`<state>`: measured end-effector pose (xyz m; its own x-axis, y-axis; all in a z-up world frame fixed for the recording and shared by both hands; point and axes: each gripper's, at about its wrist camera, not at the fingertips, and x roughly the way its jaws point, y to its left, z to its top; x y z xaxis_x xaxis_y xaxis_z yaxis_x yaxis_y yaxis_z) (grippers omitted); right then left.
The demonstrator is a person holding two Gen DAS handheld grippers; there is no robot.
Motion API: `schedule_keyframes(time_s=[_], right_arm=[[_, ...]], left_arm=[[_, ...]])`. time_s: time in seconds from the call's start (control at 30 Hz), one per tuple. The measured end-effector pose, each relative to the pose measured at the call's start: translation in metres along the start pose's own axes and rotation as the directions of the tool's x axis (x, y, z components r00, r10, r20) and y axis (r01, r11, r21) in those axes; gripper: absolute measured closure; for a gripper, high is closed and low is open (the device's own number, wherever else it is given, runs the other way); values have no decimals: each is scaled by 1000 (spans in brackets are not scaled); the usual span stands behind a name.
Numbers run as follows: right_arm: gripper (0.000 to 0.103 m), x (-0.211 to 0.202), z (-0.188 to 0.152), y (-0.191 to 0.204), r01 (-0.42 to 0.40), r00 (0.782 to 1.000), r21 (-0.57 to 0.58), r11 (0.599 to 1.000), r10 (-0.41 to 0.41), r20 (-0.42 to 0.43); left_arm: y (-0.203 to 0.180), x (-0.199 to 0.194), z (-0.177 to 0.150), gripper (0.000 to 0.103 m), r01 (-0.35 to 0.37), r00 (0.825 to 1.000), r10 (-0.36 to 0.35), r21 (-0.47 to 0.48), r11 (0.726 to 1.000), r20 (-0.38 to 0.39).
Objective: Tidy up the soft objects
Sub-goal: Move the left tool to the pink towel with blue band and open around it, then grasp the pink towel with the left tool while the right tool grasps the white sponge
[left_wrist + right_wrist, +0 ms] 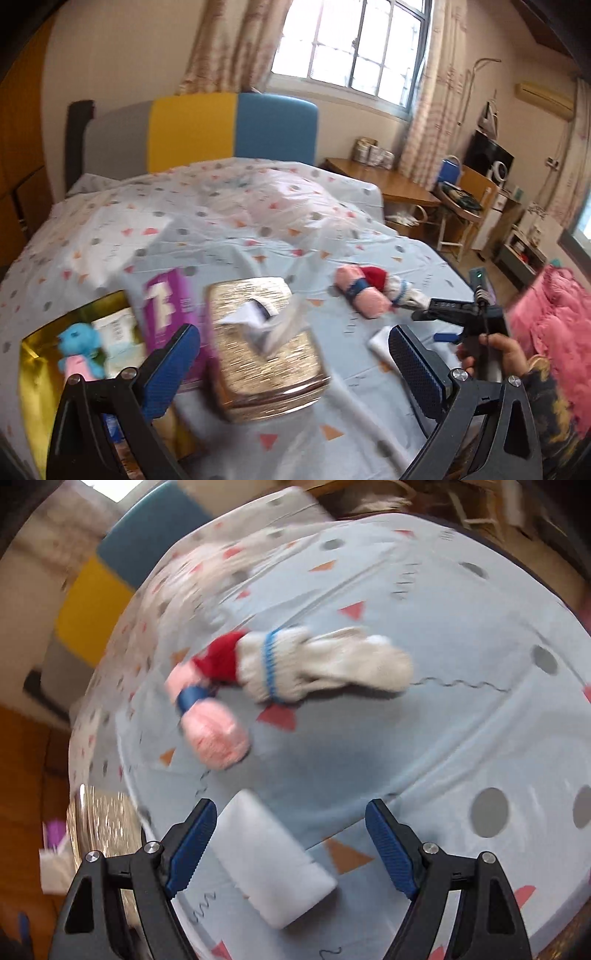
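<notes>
We hold both grippers wide open and empty above the bed (461, 701). Our left gripper (295, 354) hovers over a gold tissue box (266, 347); our right gripper (291, 834) over a white block (273, 864), perhaps foam, near the pink roll (214, 734) and white glove (325, 664).

gold box (37, 354) cut off left, tissue (273, 325) blurred

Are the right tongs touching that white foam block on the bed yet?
Apart. In the right wrist view the right tongs are open, and the white foam block lies on the bedsheet between the fingers, with sheet visible beside each.
</notes>
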<state>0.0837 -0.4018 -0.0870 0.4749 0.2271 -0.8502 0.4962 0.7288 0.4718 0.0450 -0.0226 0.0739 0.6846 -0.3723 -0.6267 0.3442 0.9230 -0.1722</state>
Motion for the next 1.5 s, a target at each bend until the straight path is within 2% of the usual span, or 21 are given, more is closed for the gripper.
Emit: schedule_keyframes(time_s=[0.1, 0.2, 0.37, 0.53, 0.63, 0.83, 1.07, 1.13, 1.2, 1.27, 1.33, 1.4, 1.47, 1.5], right_arm=[[19, 6, 8, -20, 44, 999, 80, 996, -43, -13], [19, 5, 8, -26, 96, 995, 80, 992, -94, -29], [19, 3, 2, -26, 83, 997, 91, 992, -83, 2], [19, 3, 10, -35, 19, 999, 169, 985, -25, 33], [21, 3, 13, -38, -11, 999, 196, 981, 3, 42], [22, 3, 12, -41, -61, 998, 217, 974, 55, 33], [22, 6, 13, -38, -93, 996, 216, 972, 90, 21], [22, 7, 12, -37, -99, 995, 216, 971, 97, 17], [22, 8, 11, -34, -95, 995, 201, 975, 94, 12], [30, 11, 11, -30, -86, 996, 183, 979, 87, 4], [35, 13, 12, -27, -79, 997, 168, 983, 81, -6], [43, 15, 12, -24, -69, 997, 146, 987, 71, -11], [45, 16, 12, -21, -62, 998, 128, 990, 64, -14], [45, 18, 12, -20, -55, 998, 117, 992, 58, -21]], left_arm=[[-20, 23, 17, 0, 30, 998, -30, -7, 1000, -47], [-40, 53, 30, 0, 53, 992, -55, -25, 998, -110], [-65, 111, 39, 1, 64, 975, -77, -70, 996, -210], [-90, 173, 41, 10, 28, 956, -49, -76, 997, -290], [-99, 212, 37, 20, 17, 939, -49, -96, 995, -341], [-104, 279, 31, 23, -35, 904, -29, -143, 989, -426], [-112, 328, 39, 22, -66, 893, -6, -145, 987, -449], [-113, 347, 36, 22, -60, 877, -8, -126, 990, -480], [-105, 364, 24, 23, -96, 845, 14, -125, 988, -535], [-104, 360, 21, 19, -76, 873, 14, -108, 991, -487], [-113, 361, 18, 17, -69, 863, 47, -25, 997, -503], [-116, 361, 15, 12, -74, 846, 70, 13, 997, -528], [-112, 356, 16, 15, -83, 841, 66, -8, 996, -536], [-109, 353, 17, 22, -87, 841, 65, -15, 996, -538]])
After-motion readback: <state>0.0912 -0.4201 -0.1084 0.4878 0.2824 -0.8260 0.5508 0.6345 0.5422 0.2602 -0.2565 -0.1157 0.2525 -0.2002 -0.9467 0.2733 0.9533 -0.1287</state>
